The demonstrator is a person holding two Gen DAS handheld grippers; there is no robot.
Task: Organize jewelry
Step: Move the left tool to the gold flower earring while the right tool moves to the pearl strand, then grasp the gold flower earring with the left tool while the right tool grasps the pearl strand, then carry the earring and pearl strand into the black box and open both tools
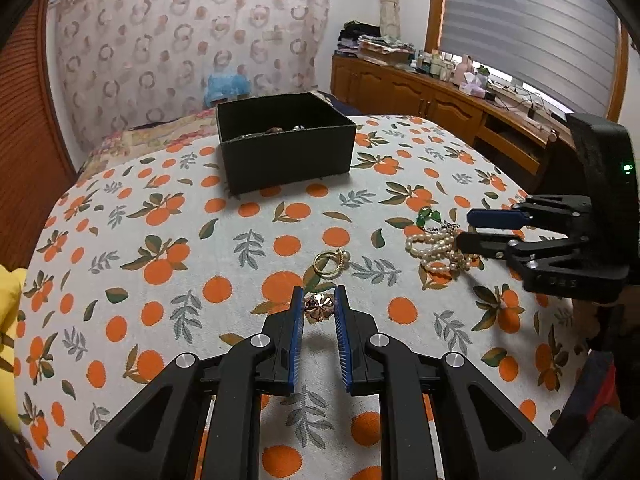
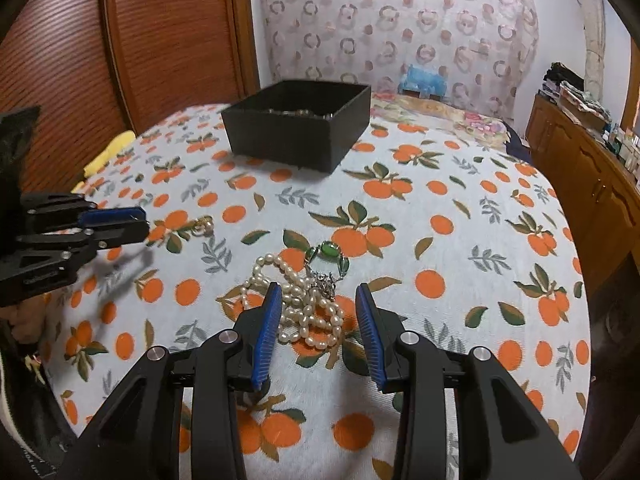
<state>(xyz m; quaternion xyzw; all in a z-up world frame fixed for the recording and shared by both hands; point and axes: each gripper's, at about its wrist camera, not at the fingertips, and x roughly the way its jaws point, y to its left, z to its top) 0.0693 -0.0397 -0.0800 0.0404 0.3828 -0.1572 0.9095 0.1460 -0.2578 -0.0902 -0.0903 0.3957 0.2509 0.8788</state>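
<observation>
A black open box with some jewelry inside stands at the far middle of the table; it also shows in the right wrist view. My left gripper is partly open, its tips on either side of a copper flower brooch on the cloth. A gold pearl ring lies just beyond. My right gripper is open over a pearl necklace, with a green stone bracelet beyond it. The pearl necklace shows in the left wrist view beside the right gripper.
The table is covered by a cloth with an orange print. A yellow item lies at the left edge. A wooden cabinet with bottles stands to the right. A bed with floral bedding lies behind the table.
</observation>
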